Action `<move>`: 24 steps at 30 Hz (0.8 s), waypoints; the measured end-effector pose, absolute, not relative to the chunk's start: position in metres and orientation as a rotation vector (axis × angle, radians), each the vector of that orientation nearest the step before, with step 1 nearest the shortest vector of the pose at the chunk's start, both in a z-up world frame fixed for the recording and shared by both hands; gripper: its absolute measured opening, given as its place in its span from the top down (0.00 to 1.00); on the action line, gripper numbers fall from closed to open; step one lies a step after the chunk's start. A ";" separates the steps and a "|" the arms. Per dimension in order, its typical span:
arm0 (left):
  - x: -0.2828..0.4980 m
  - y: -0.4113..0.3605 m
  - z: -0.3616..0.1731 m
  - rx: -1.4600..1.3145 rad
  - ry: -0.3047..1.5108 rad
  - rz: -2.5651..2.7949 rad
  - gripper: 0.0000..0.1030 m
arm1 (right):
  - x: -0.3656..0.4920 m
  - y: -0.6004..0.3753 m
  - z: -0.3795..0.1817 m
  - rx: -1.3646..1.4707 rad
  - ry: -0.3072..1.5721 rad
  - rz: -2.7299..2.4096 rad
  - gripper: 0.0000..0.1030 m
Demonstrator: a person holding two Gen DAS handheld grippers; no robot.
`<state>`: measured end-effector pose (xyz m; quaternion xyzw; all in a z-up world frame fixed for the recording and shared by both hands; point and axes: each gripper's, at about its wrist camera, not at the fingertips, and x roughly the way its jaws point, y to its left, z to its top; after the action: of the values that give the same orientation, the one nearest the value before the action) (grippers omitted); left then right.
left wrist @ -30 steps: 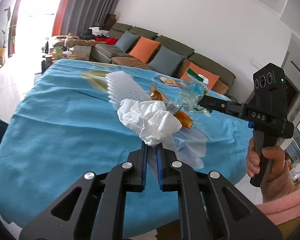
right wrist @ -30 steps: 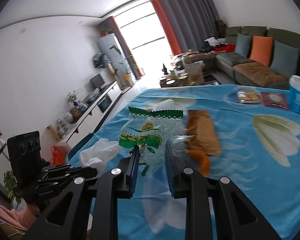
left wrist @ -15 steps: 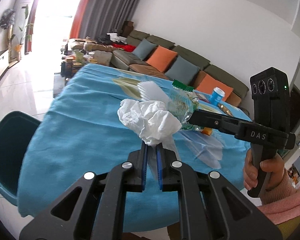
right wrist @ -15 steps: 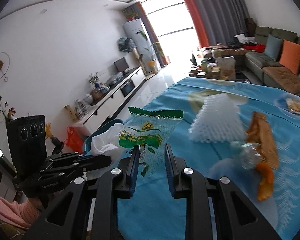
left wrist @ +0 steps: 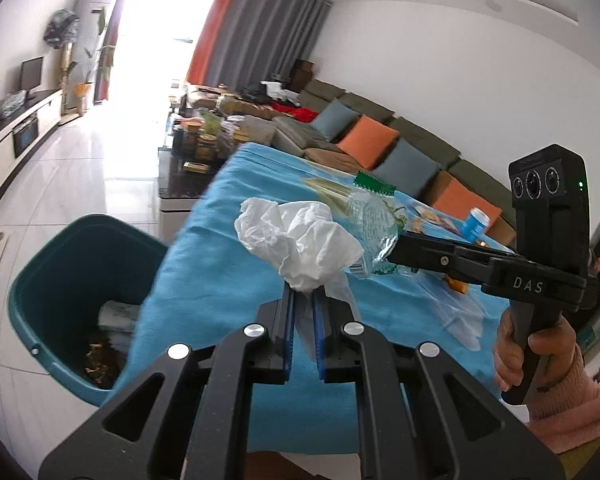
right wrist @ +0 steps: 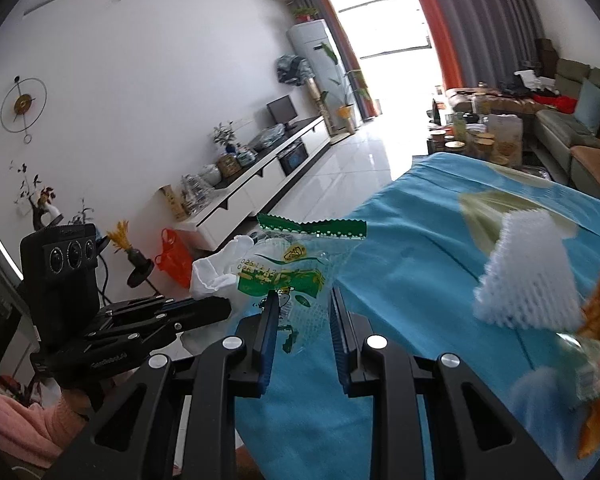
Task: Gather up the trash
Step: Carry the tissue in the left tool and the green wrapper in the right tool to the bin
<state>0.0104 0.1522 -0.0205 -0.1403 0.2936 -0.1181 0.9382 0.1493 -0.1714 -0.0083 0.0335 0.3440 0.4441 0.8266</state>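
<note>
crumpled white tissue [left wrist: 300, 240], clear green-printed wrapper [right wrist: 296, 268]

Each camera sits just behind its own fingers, looking forward and down along them. The left wrist view faces across the blue-clothed worktop [left wrist: 228, 264] toward the sofa [left wrist: 416, 148], with the bin [left wrist: 40, 300] low at left. The right wrist view faces the TV wall [right wrist: 140, 80] and window. Both share the worktop's near corner, and each shows the other gripper close by.
</note>
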 end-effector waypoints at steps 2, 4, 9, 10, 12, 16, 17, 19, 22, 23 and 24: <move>0.008 0.161 -0.020 -0.295 0.594 -0.220 0.92 | 0.151 -0.161 -0.008 0.063 0.736 0.963 0.77; 0.004 0.168 -0.019 -0.300 0.591 -0.195 0.92 | 0.152 -0.150 -0.007 0.053 0.740 0.980 0.77; 0.003 0.191 -0.020 -0.315 0.588 -0.135 0.92 | 0.159 -0.121 -0.008 0.036 0.763 1.029 0.77; 0.003 0.195 -0.020 -0.317 0.588 -0.123 0.92 | 0.160 -0.115 -0.008 0.032 0.768 1.038 0.77; 0.002 0.204 -0.021 -0.321 0.585 -0.099 0.92 | 0.161 -0.106 -0.008 0.022 0.772 1.049 0.77; 0.000 0.219 -0.022 -0.330 0.581 -0.055 0.92 | 0.165 -0.087 -0.008 0.004 0.780 1.070 0.77; -0.001 0.223 -0.023 -0.334 0.581 -0.046 0.91 | 0.166 -0.083 -0.008 0.000 0.782 1.074 0.77; -0.001 0.232 -0.026 -0.344 0.585 -0.024 0.91 | 0.168 -0.073 -0.009 -0.004 0.791 1.085 0.77; 0.001 0.242 -0.028 -0.352 0.591 0.004 0.91 | 0.170 -0.061 -0.012 -0.015 0.803 1.089 0.77; 0.001 0.247 -0.030 -0.357 0.595 0.018 0.91 | 0.172 -0.055 -0.013 -0.019 0.811 1.093 0.77; 0.002 0.249 -0.032 -0.360 0.597 0.025 0.91 | 0.172 -0.051 -0.014 -0.025 0.815 1.095 0.77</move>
<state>0.0018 0.2493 -0.0315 -0.1765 0.2924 0.0121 0.9398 0.1724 -0.0510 -0.0143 -0.0114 0.3766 0.5061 0.7758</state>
